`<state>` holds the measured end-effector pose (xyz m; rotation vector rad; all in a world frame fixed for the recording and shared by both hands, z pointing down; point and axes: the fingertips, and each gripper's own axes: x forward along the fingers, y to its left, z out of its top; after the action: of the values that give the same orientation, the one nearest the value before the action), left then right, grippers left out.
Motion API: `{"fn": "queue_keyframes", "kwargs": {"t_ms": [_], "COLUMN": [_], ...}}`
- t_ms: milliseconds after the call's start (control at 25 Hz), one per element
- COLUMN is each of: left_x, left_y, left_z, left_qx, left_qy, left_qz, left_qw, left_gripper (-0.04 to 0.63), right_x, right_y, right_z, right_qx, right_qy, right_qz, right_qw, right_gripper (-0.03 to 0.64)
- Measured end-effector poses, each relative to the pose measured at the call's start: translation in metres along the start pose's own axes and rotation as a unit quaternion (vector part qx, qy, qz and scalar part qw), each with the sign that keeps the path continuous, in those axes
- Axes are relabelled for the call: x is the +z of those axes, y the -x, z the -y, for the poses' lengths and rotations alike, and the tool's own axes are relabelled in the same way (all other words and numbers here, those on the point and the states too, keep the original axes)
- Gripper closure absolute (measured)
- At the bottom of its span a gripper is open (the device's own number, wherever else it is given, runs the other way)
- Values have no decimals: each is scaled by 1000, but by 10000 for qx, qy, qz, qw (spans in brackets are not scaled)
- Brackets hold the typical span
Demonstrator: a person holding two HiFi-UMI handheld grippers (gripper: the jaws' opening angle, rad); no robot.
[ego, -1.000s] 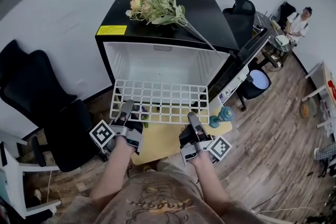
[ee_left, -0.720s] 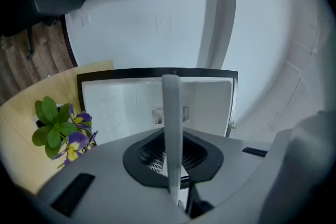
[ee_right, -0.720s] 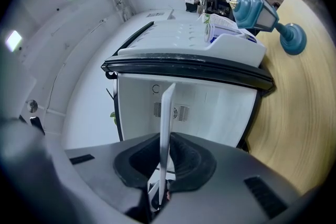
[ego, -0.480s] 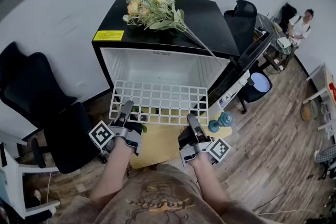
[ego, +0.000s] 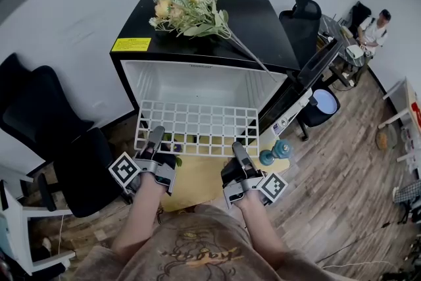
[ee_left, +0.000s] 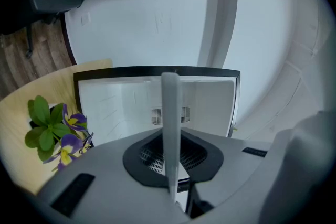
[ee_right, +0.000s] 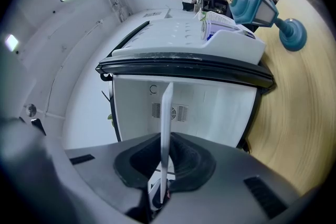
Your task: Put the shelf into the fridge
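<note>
Two grips, left claw [ego: 158,133] and right claw [ego: 235,147] pinching near edge of shelf [ego: 197,125], grid reaching forward (fridge [ego: 263,23] ahead)

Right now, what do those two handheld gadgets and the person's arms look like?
The left tool and right tool look alike: light grey jaws on grey-and-black bodies, each carrying a marker cube patterned in black-and-white squares. No cables show. The person wears a tan T-shirt with a printed design, and the forearms are uncovered.
</note>
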<state>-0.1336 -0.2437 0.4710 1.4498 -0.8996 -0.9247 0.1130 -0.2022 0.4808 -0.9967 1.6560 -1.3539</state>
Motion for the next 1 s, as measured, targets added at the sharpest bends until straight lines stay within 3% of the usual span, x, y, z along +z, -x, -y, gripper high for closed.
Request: {"fn": "queue_keyframes", "kwargs": {"t_ms": [1000], "left_x": [0], "left_y": [0], "left_z": [-1], "left_qx": [69], "left_qy": [130], "left_qz": [146], "left_qw": [9998], "left_gripper": [547], "right_x": [2], "right_y": [-5], "right_z": [2], "right_qx": [-24], "right_qy": [-274], "right_qz": [-178], "right_qw": [9995], "right_gripper": [588]}}
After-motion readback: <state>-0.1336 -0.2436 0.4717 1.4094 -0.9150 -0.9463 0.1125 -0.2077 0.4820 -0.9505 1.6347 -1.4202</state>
